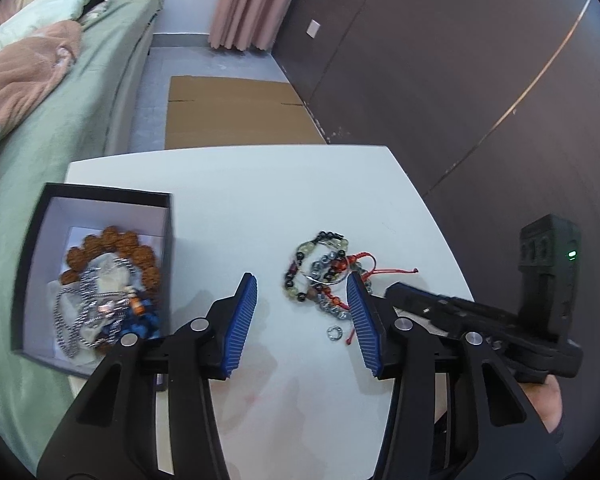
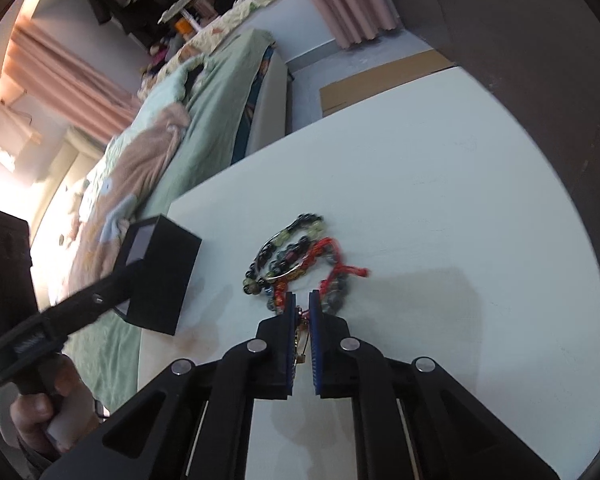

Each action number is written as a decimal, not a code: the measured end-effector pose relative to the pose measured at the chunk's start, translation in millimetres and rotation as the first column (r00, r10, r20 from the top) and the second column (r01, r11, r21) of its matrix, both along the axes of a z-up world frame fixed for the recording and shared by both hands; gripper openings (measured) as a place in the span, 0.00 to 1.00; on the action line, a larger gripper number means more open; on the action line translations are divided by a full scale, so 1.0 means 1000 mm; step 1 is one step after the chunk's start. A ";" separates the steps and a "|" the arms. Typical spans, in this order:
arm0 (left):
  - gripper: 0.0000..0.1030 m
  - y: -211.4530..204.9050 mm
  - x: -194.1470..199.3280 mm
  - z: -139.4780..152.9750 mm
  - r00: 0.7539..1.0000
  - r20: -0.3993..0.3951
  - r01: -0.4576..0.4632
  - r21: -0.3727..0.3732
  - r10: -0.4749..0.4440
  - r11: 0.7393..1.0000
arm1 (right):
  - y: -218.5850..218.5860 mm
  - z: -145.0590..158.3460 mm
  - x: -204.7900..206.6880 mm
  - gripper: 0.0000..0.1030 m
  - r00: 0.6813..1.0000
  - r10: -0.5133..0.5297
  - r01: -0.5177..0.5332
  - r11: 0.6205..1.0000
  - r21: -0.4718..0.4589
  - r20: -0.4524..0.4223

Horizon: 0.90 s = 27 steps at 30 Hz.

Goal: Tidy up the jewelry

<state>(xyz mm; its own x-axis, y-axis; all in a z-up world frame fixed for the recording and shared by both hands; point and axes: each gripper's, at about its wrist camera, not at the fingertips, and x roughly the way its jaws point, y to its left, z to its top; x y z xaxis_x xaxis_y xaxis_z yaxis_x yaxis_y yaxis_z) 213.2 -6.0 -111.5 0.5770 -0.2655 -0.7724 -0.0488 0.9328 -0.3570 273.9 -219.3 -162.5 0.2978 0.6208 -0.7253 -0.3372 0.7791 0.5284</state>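
A tangle of bead bracelets and a red cord bracelet (image 1: 324,276) lies on the white table (image 1: 228,200), with a small metal ring (image 1: 333,333) beside it. A black box (image 1: 100,272) at the table's left edge holds brown beads, a silver chain and blue beads. My left gripper (image 1: 302,300) is open and empty, low over the table just left of the tangle. My right gripper (image 2: 302,300) is shut on a small piece of jewelry with a red cord, at the near edge of the tangle (image 2: 300,256). The box also shows in the right wrist view (image 2: 160,276).
A bed with green sheets and a pink blanket (image 1: 40,80) runs along the table's left side. A dark panelled wall (image 1: 460,80) stands at the right. Flat cardboard (image 1: 236,112) lies on the floor beyond the table. The right gripper's body (image 1: 500,320) shows at the table's right edge.
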 end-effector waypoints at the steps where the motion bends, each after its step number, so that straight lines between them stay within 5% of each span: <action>1: 0.46 -0.004 0.003 -0.002 1.000 -0.006 0.008 0.007 -0.008 1.000 | -0.007 0.002 0.000 0.06 1.000 -0.018 0.018 1.000 0.013 0.000; 3: 0.46 -0.013 0.009 -0.007 1.000 -0.017 0.026 0.030 -0.026 0.999 | -0.017 0.005 0.003 0.06 0.999 -0.046 0.046 0.999 0.030 0.004; 7: 0.71 -0.030 0.019 -0.014 0.998 -0.027 0.067 0.099 -0.065 0.993 | -0.036 0.009 0.008 0.07 0.995 -0.102 0.101 0.994 0.041 0.010; 9: 0.73 -0.039 0.025 -0.017 0.996 -0.032 0.091 0.134 -0.087 0.987 | -0.045 0.009 0.011 0.07 0.992 -0.123 0.122 0.991 0.048 0.002; 27: 0.71 -0.065 0.059 -0.052 0.978 -0.131 0.194 0.252 -0.165 0.948 | -0.072 0.015 0.015 0.07 0.986 -0.165 0.165 0.983 0.075 -0.007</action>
<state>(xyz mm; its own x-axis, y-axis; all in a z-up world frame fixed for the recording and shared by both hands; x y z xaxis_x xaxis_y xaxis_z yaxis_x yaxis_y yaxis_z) 272.2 -71.0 -163.9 0.4489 -0.1367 -0.8831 0.1035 0.9895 -0.1006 289.3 -291.8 -147.4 0.4001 0.6160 -0.6786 -0.2069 0.7820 0.5879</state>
